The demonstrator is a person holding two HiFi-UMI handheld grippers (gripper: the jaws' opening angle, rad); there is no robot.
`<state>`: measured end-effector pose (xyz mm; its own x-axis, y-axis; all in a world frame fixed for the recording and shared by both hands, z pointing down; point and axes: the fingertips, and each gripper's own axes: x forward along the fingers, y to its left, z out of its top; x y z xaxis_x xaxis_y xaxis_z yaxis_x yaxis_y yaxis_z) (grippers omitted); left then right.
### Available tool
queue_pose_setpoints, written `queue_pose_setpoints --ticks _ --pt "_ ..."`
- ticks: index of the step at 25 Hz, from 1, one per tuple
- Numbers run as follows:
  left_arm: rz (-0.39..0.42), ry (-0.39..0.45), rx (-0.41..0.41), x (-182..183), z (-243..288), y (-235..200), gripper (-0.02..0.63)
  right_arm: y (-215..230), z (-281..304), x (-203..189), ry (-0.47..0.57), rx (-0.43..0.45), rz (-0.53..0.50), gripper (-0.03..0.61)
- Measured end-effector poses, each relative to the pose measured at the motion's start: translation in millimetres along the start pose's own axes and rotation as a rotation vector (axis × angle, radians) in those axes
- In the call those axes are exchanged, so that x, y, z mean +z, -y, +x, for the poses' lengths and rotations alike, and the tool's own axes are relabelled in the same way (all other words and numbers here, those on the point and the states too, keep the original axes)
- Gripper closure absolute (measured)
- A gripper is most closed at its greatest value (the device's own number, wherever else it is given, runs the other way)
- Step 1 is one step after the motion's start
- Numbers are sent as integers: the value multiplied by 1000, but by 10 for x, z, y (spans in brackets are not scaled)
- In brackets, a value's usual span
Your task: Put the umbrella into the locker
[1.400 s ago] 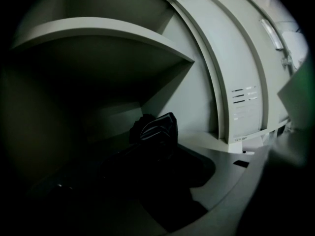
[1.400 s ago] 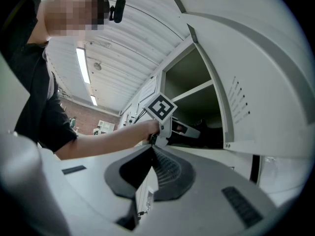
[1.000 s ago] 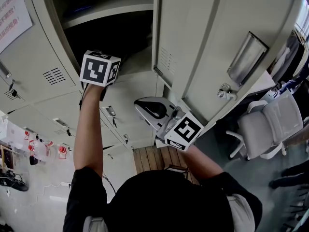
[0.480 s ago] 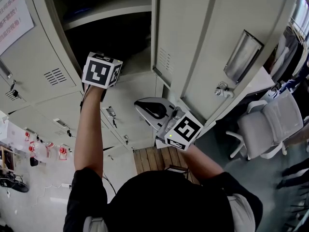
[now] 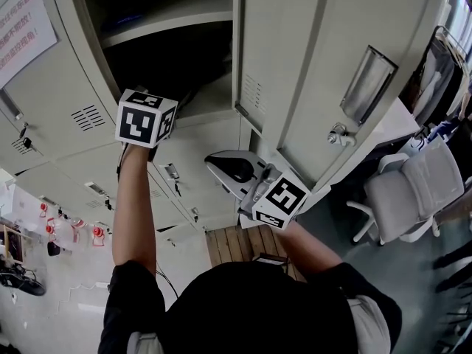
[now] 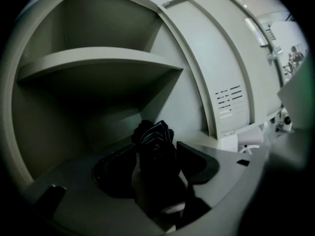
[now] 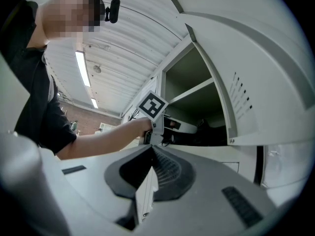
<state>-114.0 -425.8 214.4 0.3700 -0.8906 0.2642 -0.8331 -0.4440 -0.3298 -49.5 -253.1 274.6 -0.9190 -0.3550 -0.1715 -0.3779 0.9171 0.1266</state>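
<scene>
Umbrella (image 6: 153,135) rests inside the locker (image 6: 47,107); our left hand-held gripper (image 6: 156,151) has just been opening wide around it (right hand-held gripper (image 7: 151,151) closed); withdrawal remains.

Black folded umbrella (image 6: 155,144), lying inside open grey locker (image 6: 183,100), beneath its shelf (image 6: 98,63)

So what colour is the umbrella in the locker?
Black umbrella, clearest in the left gripper view.
</scene>
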Motion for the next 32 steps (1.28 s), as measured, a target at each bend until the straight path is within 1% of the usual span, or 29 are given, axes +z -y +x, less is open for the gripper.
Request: queue_pose_setpoints --ticks 2,5,7,10,15,17,20,23,26,32 --pt "-6 33 -3 53 -106 0 350 -15 18 0 1 3 0 566" --pt "-14 100 -3 163 -282 -1 388 -43 58 6 1 9 -2 566" --pt "-22 149 -7 239 -403 11 402 -64 83 10 1 13 -2 566" --pt "-43 235 -25 355 -595 51 443 -92 119 9 -1 16 0 566" --pt "-98 390 -79 499 -916 150 471 -114 157 -11 -11 18 -1 566" --pt "-102 436 -86 523 -1016 191 500 -118 164 -20 -14 16 0 566" --pt "-109 479 -100 521 -1143 244 520 -130 182 -37 -22 15 0 566" --pt "-109 526 -92 498 -1290 271 546 -135 184 -57 -27 12 0 566" --pt "-126 565 -95 458 -1421 323 566 -125 176 -92 -34 7 6 566" --pt "-157 617 -115 285 -1632 404 577 -133 147 -160 -42 4 20 566"
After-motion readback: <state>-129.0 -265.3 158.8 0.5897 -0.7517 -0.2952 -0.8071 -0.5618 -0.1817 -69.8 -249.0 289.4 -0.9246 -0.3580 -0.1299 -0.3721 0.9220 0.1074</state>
